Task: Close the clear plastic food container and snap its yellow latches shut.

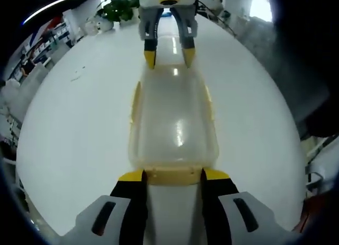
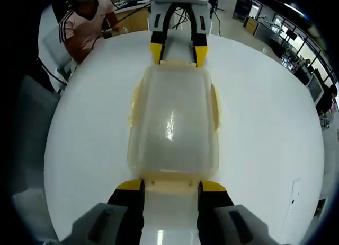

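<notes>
White table (image 1: 79, 128) is seen across both views. Clear plastic food container (image 1: 174, 123), lid on, is centred in the left gripper view, running lengthwise between the two tools. Left gripper (image 1: 172, 176) is at bottom centre, jaws apart, tips at the near yellow end latch (image 1: 172, 175). Right gripper (image 1: 169, 57) is at top centre, jaws apart, at the far end. Right gripper view mirrors this: container (image 2: 174, 128), right gripper (image 2: 170, 186) at the bottom, left gripper (image 2: 178, 53) at the top.

no readable text, labels, brands or numbers anywhere
</notes>
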